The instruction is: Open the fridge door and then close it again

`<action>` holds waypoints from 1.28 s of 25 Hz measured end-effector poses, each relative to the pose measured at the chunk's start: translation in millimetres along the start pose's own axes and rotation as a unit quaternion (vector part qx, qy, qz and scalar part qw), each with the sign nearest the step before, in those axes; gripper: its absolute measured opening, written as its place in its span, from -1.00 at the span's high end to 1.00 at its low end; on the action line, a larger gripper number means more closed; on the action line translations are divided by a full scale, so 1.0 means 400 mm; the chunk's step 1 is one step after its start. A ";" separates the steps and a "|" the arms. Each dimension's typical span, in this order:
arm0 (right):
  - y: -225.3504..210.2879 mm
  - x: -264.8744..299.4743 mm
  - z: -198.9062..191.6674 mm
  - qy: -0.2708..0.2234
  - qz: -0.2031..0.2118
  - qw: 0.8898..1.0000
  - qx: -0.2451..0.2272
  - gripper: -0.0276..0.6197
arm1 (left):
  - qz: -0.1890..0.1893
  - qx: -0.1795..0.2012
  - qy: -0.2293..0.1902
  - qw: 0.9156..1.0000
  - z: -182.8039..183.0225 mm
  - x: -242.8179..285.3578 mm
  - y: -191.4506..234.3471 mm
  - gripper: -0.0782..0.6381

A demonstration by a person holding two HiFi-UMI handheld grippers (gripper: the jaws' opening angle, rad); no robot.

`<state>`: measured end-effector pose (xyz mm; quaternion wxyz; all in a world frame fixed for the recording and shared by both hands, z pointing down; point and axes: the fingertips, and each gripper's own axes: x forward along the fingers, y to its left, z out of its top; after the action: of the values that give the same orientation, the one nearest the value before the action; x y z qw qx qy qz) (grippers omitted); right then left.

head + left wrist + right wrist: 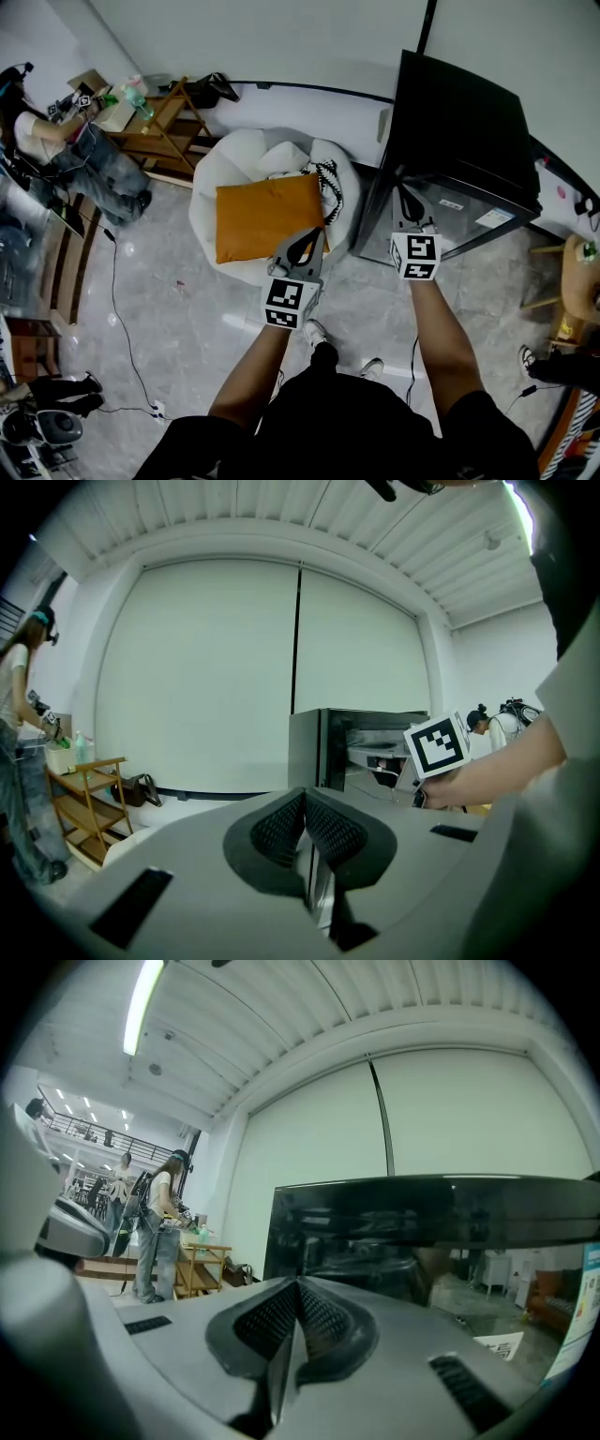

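Fridge (464, 131): black, low, stands on the floor (187, 328) against the wall, straight ahead of the right gripper (405, 201) fingertips. Its glossy door (422, 1241) faces the person and fills the right gripper view just past the jaw tips, near the door's left edge. Whether the tips touch it can't be told, and neither can whether the door is ajar.

Right gripper fingers are pressed together, nothing between them, pointing almost level at the door front. Its marker cube (415, 255) sits behind the fingers, toward the person's wrist.

Left gripper (302, 246) is to the left of the fridge, well apart from it, with fingers also pressed together and empty. In the left gripper view the fridge is ahead and right of its tips, with the right gripper's cube beside the fridge front.

Under and just ahead of the left fingertips is an orange cushion (267, 217) lying on a white beanbag (230, 159). The beanbag sits just left of the fridge.

Further left of both grippers is a wooden shelf (164, 122) by the wall, with another person (70, 155) beside it. Cables lie across the grey floor.
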<state>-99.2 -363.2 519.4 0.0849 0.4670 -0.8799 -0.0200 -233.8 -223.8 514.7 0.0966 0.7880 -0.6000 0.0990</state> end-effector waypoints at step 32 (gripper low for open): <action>0.047 -0.599 0.167 -0.081 0.045 0.996 -0.002 0.86 | -0.071 0.032 -0.056 0.995 0.106 -0.090 -0.393 0.72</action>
<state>5.7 -157.7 424.6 0.0148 0.4236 -0.9040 -0.0558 -89.9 -160.8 458.9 0.0441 0.8354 -0.5437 0.0671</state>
